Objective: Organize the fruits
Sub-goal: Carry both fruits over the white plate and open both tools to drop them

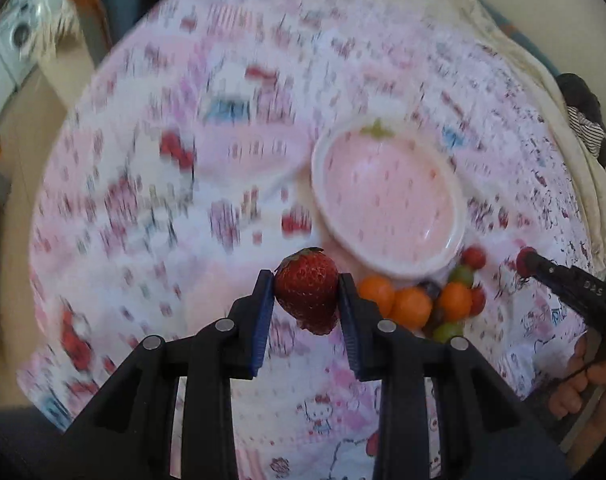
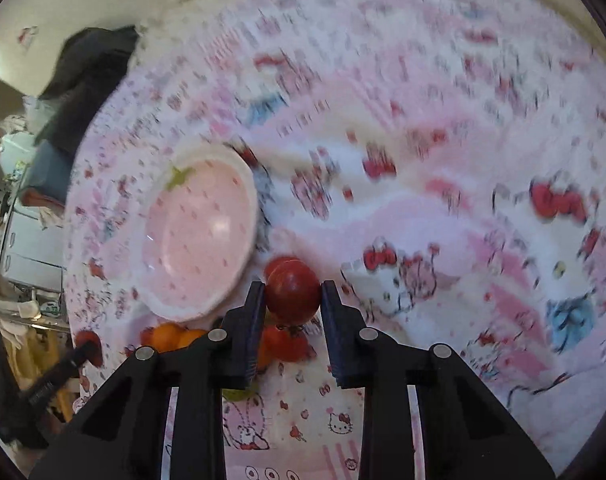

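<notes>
My left gripper (image 1: 306, 286) is shut on a red strawberry (image 1: 307, 290) and holds it above the cloth, just left of the fruit pile (image 1: 431, 300). The pile holds small oranges, green grapes and red fruits, right below the pink strawberry-shaped bowl (image 1: 387, 196), which is empty. My right gripper (image 2: 291, 294) is shut on a round red fruit (image 2: 293, 294) and holds it above the pile (image 2: 283, 344), right of the bowl (image 2: 199, 228). The right gripper also shows in the left wrist view (image 1: 525, 262), and the left one in the right wrist view (image 2: 87, 343).
A pink and white Hello Kitty cloth (image 1: 183, 200) covers the table. Dark clothing (image 2: 87, 76) lies at the table's far edge. A washing machine (image 1: 15, 40) and furniture stand beyond the table. The person's hand (image 1: 583, 380) holds the right gripper.
</notes>
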